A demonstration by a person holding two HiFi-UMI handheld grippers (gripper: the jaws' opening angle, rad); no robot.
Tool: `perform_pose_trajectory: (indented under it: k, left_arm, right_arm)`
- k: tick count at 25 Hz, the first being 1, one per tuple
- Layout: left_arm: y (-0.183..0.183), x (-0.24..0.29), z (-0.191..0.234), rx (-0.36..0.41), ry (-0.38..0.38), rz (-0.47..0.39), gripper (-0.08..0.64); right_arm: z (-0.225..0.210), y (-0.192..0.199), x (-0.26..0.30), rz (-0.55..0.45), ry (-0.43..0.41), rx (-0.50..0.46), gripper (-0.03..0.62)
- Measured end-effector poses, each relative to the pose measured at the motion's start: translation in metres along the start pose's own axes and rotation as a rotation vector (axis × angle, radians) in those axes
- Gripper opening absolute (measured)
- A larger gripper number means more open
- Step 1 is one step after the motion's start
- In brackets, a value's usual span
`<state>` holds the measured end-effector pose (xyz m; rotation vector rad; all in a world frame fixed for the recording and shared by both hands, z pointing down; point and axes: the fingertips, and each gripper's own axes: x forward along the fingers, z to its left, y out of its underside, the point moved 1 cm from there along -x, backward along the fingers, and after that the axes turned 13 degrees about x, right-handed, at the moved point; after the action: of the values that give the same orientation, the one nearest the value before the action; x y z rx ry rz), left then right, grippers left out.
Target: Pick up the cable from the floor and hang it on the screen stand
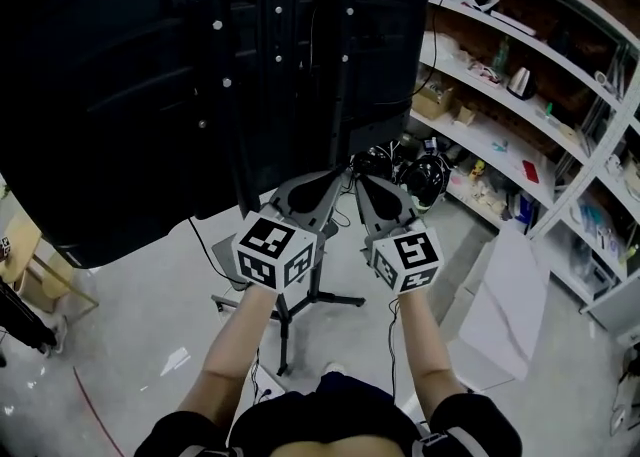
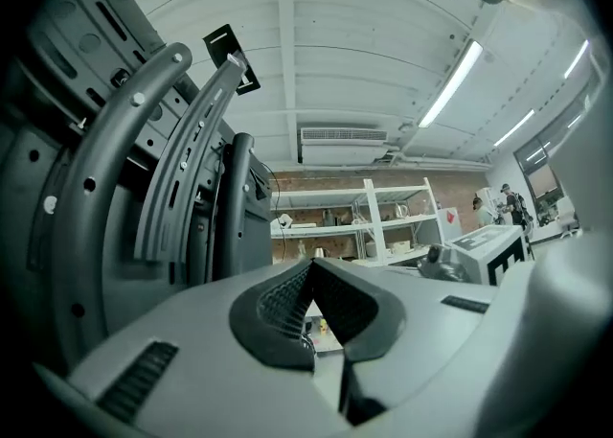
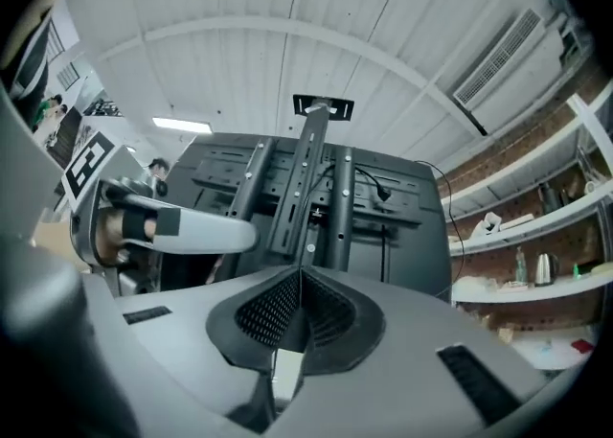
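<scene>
Right gripper (image 1: 363, 181): jaws pressed together at the tips in its own view (image 3: 299, 275), nothing pinched between the black ribbed pads; left gripper (image 1: 339, 174): jaws likewise closed tip to tip (image 2: 311, 265), empty.

Both grippers were held side by side at the back of the tall black slotted-metal screen stand (image 1: 268, 65), pointing at its upright column (image 3: 312, 182); the large black flat screen (image 1: 100, 95) lay ahead and to the left of them.

Bundled black coiled cable (image 1: 422, 179): seen in the head view only, just past the right gripper's tips and off to their right, near the screen's lower right corner; well apart from the left gripper, with the right gripper between the two. Neither gripper view showed it. It appeared as a rounded bunch of loops with no clear long axis; whether it hung from the stand or lay lower, towards the pale concrete floor (image 1: 150, 335), could not be determined.

Assessment: the right gripper was the nearer; any reach for the coil would go forward and to that gripper's right, and the jaws would first need to part.
</scene>
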<state>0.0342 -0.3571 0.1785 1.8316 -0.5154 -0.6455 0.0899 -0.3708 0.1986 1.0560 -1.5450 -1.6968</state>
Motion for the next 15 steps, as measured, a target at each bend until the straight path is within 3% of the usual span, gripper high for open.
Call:
perform_pose_trajectory:
  k: [10, 15]
  left_arm:
    - [0.028, -0.056, -0.062, -0.027, 0.068, 0.049, 0.008]
    - [0.029, -0.085, -0.081, -0.033, 0.073, 0.058, 0.008]
  right_arm:
    - [0.046, 0.01, -0.076, -0.06, 0.173, 0.038, 0.023]
    - [0.072, 0.012, -0.097, -0.063, 0.186, 0.064, 0.023]
